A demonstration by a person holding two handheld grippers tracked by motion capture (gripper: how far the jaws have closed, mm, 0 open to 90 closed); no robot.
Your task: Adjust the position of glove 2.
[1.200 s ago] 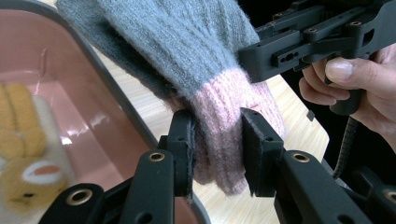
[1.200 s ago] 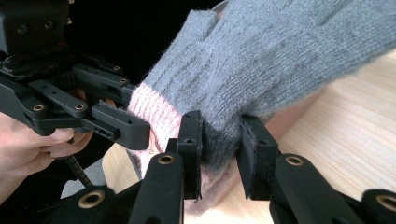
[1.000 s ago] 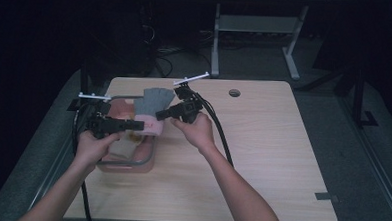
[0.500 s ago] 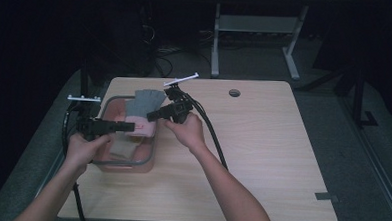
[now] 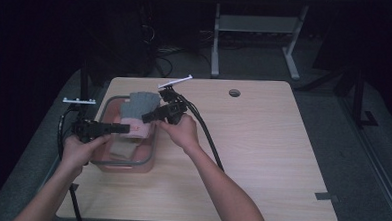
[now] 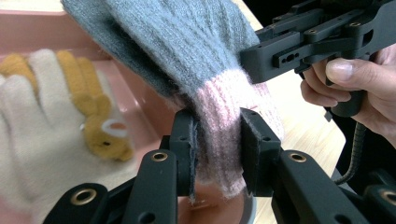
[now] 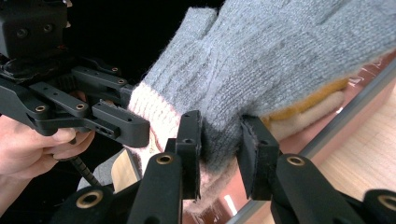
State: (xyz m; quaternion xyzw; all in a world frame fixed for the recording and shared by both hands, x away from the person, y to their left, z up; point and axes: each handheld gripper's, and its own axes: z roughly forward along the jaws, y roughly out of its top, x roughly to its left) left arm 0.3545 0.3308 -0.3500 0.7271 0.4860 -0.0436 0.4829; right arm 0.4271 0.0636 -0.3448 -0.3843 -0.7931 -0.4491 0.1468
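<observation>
The grey glove (image 5: 140, 106) is being held over the pink tray (image 5: 149, 161), now nearer its left side, its pink cuff (image 6: 224, 135) clamped in the left gripper (image 5: 125, 129) and its body in the right gripper (image 5: 147, 117), seemingly readied for lowering.
</observation>
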